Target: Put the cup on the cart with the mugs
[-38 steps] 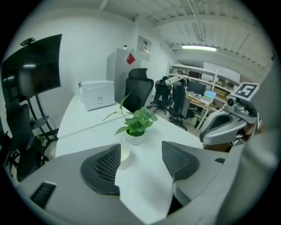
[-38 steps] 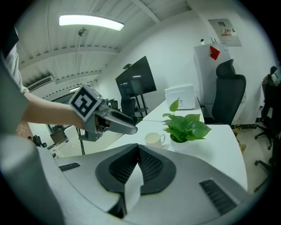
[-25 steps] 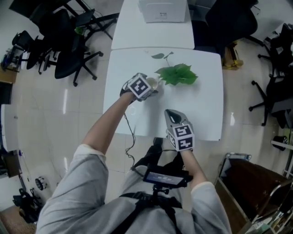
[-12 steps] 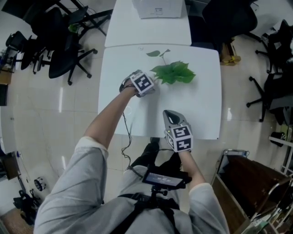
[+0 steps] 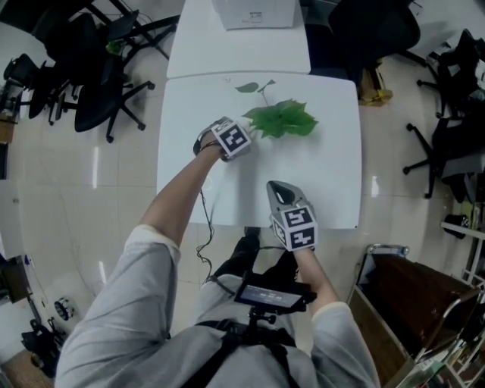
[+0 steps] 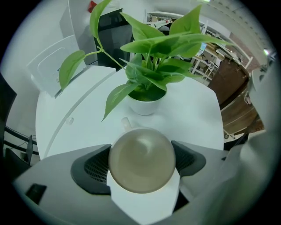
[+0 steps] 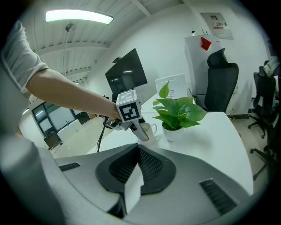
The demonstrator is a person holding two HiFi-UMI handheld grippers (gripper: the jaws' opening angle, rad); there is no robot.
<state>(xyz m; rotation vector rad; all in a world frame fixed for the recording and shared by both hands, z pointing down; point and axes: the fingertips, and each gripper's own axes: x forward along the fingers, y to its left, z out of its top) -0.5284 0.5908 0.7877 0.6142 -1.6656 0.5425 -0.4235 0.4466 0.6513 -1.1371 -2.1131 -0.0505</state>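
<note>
1. Pointing straight down over the white, rounded-corner surface [image 5: 333, 178], the left tool [image 6: 141, 163] is straddling the pale beige, round, ceramic-looking cup [image 6: 140, 151].
2. Its jaws have just been closing. The dark ribbed pads [image 6: 94, 169] are now pressing against the left and right sides of the cup, with no gap showing on either side.
3. The cup is standing upright on the surface with its open mouth facing the left gripper view. Its small handle [image 6: 126, 123] is pointing toward the plant pot.
4. The green broad-leaved plant in a white round pot [image 6: 144, 103] is sitting just beyond the cup, near it but not touching it.
5. The right tool [image 7: 138, 151] is hanging over the near part of the surface and tilting downward. Its jaws are resting together with nothing between them.
6. The right tool is aiming toward the left tool and the cup and is keeping well apart from both.
7. The brown cart with a metal rail [image 5: 402, 292] is standing on the floor at the person's right, off the surface and well apart from the cup.
8. Black office chairs [image 5: 98, 83] are crowding the floor at the left. A second white surface [image 5: 197, 53] is butting against the far edge and carrying a white box [image 5: 254, 11].
</note>
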